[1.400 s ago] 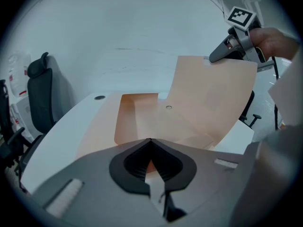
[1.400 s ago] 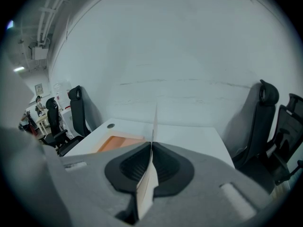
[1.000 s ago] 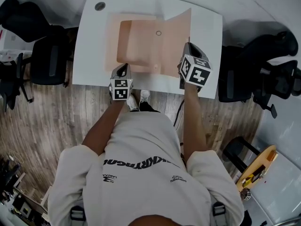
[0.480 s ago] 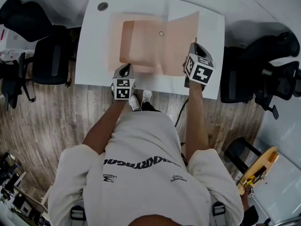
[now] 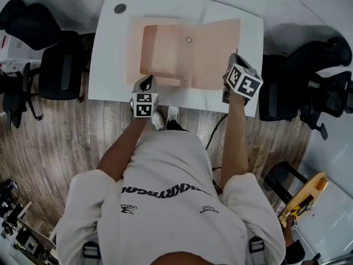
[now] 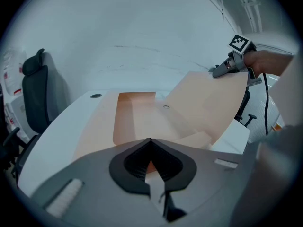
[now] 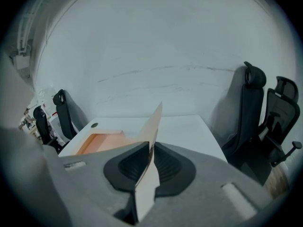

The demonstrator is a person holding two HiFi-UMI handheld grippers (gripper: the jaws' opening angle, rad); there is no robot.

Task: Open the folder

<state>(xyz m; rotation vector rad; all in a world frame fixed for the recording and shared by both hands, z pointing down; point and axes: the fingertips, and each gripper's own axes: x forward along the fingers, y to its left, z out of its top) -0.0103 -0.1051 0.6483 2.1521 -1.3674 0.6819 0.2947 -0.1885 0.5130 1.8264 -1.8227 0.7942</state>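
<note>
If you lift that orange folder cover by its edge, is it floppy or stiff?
Probably fairly stiff: the folder cover stands straight from the right tongs, which are opening around it, without drooping. Likely light, since a pinch at one edge holds it up. It may drop flat onto the table once released.

White table (image 5: pixel 110 48), black chairs (image 5: pixel 58 70), wooden floor (image 5: pixel 71 142)
</note>
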